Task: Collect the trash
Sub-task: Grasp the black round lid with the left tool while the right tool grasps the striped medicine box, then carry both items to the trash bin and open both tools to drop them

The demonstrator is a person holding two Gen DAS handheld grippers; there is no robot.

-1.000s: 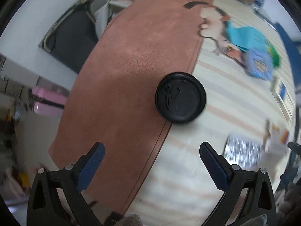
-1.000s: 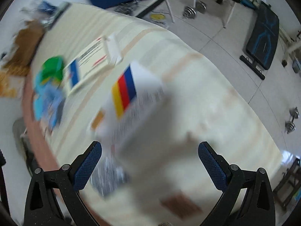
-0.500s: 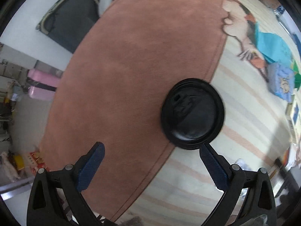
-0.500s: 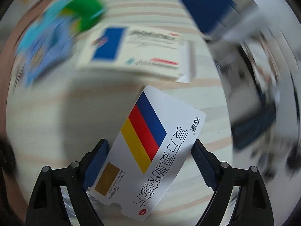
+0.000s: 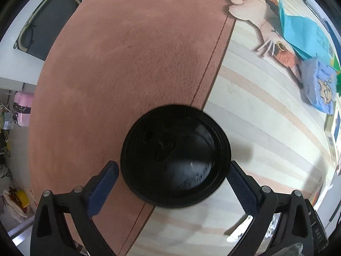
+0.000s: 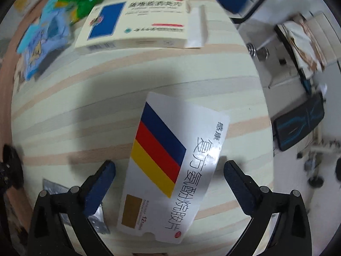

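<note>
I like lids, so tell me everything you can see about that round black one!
The black lid is a round, shiny plastic cup lid with a raised rim and a sunken middle with small molded bumps. It lies flat across the line where the brown blanket meets the striped sheet. The open left hand-held gripper has a blue finger on either side of it, close to its rim; whether they touch is unclear.
</note>
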